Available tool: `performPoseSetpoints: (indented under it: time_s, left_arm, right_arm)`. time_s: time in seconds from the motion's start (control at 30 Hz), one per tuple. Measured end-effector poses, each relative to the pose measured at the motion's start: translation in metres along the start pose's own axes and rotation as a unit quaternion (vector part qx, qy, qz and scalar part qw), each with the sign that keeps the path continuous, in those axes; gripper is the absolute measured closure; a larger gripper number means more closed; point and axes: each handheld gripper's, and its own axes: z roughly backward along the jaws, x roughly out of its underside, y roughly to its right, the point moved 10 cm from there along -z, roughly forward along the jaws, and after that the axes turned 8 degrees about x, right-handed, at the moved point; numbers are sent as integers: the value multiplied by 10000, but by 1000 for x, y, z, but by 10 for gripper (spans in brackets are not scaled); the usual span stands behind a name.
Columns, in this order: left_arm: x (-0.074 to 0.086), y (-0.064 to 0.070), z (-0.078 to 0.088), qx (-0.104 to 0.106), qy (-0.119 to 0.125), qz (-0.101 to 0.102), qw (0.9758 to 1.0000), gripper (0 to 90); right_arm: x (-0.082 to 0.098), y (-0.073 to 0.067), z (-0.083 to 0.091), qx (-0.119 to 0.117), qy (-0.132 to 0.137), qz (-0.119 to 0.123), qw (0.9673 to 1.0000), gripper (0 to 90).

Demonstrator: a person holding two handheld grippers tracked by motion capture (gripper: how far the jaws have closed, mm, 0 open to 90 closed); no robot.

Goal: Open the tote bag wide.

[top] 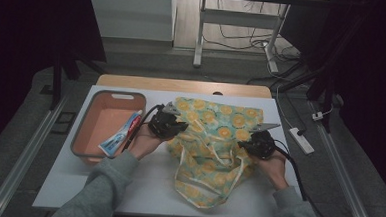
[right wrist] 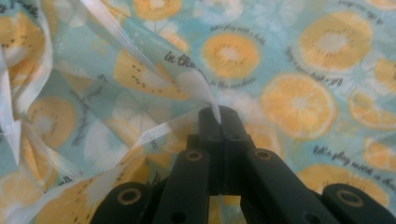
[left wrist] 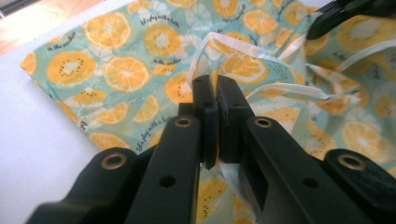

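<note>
Tub [top: 112, 100] w/ toothpaste [top: 122, 132] (bag [top: 230, 120] beside)

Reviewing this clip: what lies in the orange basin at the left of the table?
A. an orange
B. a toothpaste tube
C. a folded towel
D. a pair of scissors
B. In the high view a toothpaste tube lies slanted against the right wall of the orange basin, beside the fruit-print bag.

White table [top: 142, 186] with two things laid on it.
A fruit-print bag [top: 214, 139] was spread across its middle; a pink basin [top: 93, 114] was set near its left edge.
</note>
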Motion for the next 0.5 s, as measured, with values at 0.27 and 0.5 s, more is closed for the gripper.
performPoseSetpoints:
  time_s: [0.27, 0.5]
  left_arm:
    - [0, 0, -6, -15, -24, -19, 10000, 870]
    - [-2, 1, -6, -40, 33, -18, 10000, 870]
  right_arm:
    - [-45, -33, 49, -745, 780, 156, 9940, 376]
    - [-68, -80, 32, -1121, 529, 728, 9896, 222]
